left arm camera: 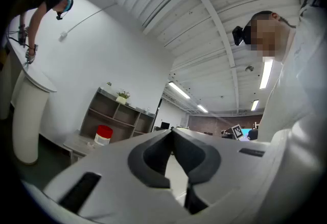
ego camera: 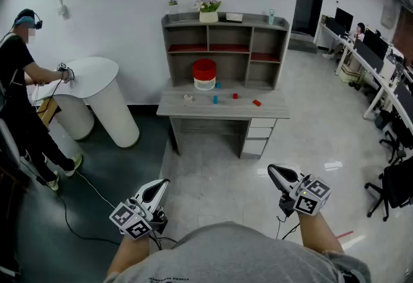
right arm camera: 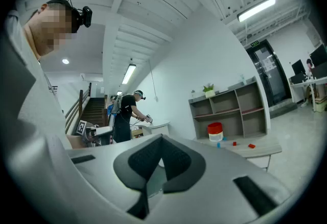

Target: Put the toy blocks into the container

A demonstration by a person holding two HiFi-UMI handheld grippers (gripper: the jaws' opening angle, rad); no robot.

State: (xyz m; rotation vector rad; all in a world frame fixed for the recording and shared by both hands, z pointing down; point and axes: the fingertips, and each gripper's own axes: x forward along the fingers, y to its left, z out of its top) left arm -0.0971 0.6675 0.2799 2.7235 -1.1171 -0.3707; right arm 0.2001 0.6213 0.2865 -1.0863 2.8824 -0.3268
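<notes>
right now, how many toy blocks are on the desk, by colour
blue blocks: 2
red blocks: 2
pale block: 1
total: 5

The blocks (ego camera: 235, 96) on the desk (ego camera: 271, 109) are mere red and blue specks, their shapes unreadable. A pale bit (ego camera: 188, 99) beside them is too small to name. The container (ego camera: 204, 75) hides its inside. The right edge cuts a black chair (ego camera: 395, 185).
</notes>
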